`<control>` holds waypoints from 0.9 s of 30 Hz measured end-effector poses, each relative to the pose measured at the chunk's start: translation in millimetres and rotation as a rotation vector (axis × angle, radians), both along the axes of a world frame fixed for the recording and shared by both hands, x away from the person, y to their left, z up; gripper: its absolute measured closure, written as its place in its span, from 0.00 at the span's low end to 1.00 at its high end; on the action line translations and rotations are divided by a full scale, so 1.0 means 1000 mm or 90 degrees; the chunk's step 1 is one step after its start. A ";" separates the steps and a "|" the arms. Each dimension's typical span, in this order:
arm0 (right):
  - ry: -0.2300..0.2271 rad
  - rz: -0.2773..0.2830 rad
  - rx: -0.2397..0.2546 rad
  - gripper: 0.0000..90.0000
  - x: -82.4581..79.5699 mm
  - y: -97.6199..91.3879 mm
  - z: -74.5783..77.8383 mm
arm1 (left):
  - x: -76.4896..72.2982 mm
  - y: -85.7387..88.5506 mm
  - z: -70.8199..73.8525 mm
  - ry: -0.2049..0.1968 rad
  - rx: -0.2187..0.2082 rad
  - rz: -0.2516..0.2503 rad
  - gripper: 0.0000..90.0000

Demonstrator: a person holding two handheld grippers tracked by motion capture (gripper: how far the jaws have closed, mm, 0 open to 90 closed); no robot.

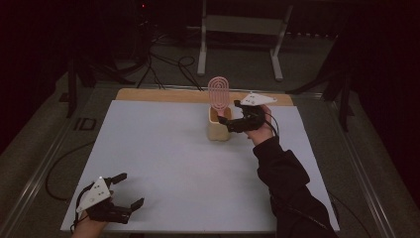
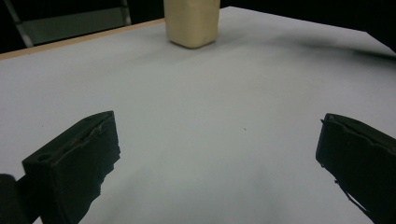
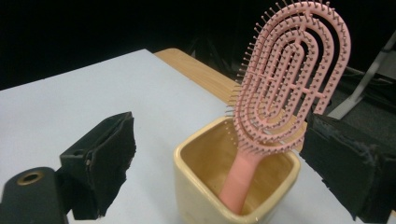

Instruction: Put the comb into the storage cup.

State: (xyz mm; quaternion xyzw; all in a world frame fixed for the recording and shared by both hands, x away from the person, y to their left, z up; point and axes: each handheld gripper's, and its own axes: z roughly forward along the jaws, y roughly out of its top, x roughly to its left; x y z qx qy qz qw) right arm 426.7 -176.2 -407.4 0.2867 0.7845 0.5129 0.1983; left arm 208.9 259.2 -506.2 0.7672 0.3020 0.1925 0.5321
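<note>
Your right gripper (image 1: 233,115) was far nearer the pink hairbrush (image 3: 285,88) than your left gripper (image 1: 126,190), which idled with jaws spread wide over the table's (image 1: 163,148) near left corner. The brush stood handle-down in the cream square cup (image 3: 205,196) close to the far edge, its long axis nearly upright and leaning slightly. Your right jaws stood open on either side of the cup and brush, apparently touching neither. The brush head was an oval plastic lattice with fine bristles; the cup looked smooth and glazed.
</note>
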 end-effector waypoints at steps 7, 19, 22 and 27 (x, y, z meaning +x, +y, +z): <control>0.017 -0.005 -0.009 0.10 -0.010 -0.010 0.004 | 0.000 0.000 0.001 -0.003 0.000 -0.001 0.00; 0.033 0.005 -0.007 0.10 -0.030 -0.025 0.004 | 0.000 0.000 0.001 -0.004 0.001 0.001 0.00; 0.033 0.008 -0.008 0.10 -0.037 -0.029 0.002 | 0.000 0.001 0.001 -0.003 0.000 0.001 0.00; 0.036 0.011 -0.001 0.10 -0.049 -0.038 -0.002 | 0.000 0.000 0.001 -0.003 0.000 0.001 0.00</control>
